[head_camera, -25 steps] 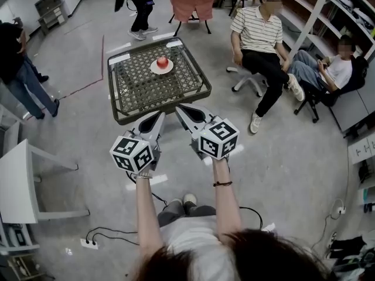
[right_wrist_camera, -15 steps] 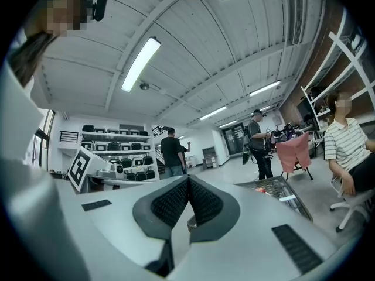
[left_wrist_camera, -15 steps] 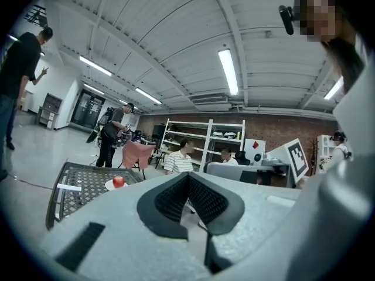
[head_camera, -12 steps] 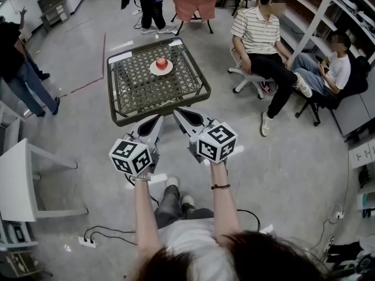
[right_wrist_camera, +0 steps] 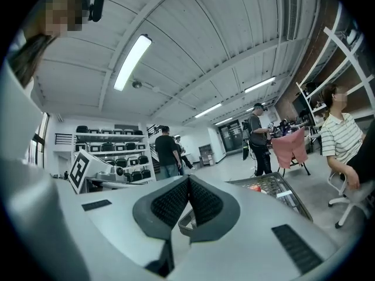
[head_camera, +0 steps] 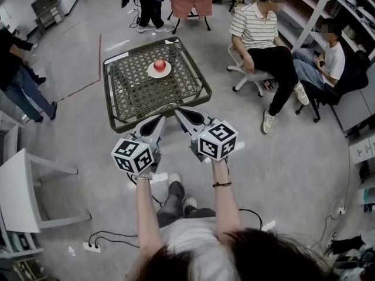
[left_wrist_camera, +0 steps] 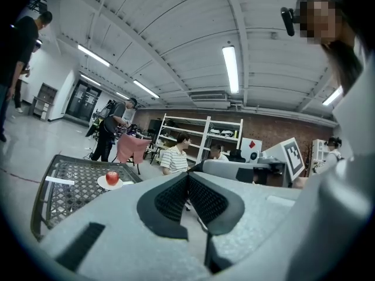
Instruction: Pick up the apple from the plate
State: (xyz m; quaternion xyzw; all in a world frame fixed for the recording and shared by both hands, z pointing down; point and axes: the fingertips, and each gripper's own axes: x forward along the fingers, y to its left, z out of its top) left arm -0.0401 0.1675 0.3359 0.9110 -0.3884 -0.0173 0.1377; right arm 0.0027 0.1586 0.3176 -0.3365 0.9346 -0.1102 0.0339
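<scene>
facing the worktop with the apple out of reach
left tongs and right tongs, both closed flat on nothing, point level at the near edge, likely kept shut until closer; the apple sits alone on a white plate toward the far side.
</scene>
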